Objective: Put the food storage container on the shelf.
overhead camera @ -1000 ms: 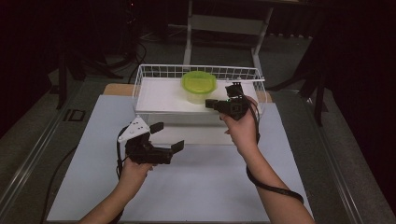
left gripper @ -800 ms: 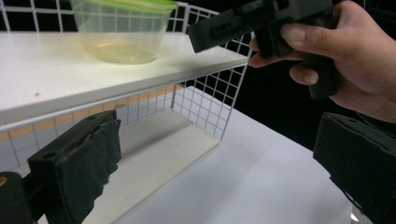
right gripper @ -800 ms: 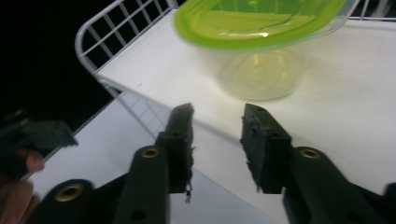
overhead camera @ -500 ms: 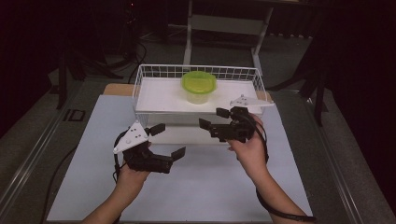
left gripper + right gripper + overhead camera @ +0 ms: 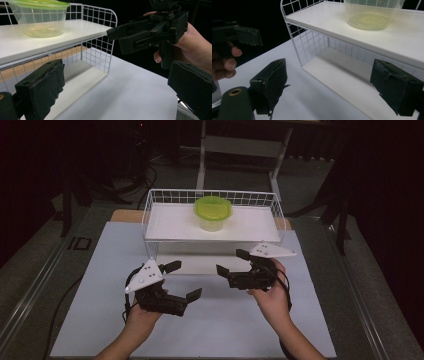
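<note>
Green-lidded clear plastic tub (image 5: 212, 213) is sitting upper centre on the white wire shelf (image 5: 165, 222). Right gripper (image 5: 233, 262) is hovering nearer, below it, fingers apart and empty; left gripper (image 5: 182, 280) fingers are likewise gaping.

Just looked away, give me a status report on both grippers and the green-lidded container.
Left gripper open, empty. Right gripper jaws just opened, nothing between them. Green-lidded container on wire rack top shelf. Nothing between grippers and rack.

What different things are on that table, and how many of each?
Wire rack: 1
Clear tub with green lid: 1
Handheld grippers: 2, left and right, both with open, empty jaws
Total: 4
</note>
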Tool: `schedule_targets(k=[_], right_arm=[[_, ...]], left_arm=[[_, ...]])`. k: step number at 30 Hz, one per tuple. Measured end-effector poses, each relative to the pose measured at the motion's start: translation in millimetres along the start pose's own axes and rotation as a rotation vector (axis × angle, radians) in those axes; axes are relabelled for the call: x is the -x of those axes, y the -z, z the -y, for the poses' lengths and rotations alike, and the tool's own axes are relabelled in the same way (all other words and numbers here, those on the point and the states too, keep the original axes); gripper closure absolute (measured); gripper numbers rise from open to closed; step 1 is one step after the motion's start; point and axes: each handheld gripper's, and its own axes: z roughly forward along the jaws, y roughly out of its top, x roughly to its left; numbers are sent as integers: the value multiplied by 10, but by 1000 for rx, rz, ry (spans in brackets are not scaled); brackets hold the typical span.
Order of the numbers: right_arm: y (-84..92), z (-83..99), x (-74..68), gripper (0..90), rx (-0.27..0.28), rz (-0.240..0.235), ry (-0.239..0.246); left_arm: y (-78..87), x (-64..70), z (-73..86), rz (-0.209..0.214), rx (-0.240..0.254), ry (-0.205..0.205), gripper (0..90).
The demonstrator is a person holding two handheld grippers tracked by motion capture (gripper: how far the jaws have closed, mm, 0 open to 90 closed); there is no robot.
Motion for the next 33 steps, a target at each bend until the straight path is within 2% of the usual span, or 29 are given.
schedule_targets(k=[2,9,10,14,27,32,33], right_arm=[[21,69,-8,139,-13,8,11],[96,298,12,141,8,15,15],[104,339,22,141,13,8,15],[142,544,66,142,15,8,13],[256,965,123,143,-34,3,-9],[275,1036,113,142,-58,7,-1],[301,1125,113,142,-65,13,3]], left_arm=[[13,3,35,4,1,-1,15],[41,26,156,23,-3,-13,16],[38,42,217,19,-23,-29,16],[33,57,305,21,-42,-35,16],[48,46,640,34,-88,7,16],[43,60,733,33,-106,6,15],[43,65,779,34,-113,3,16]])
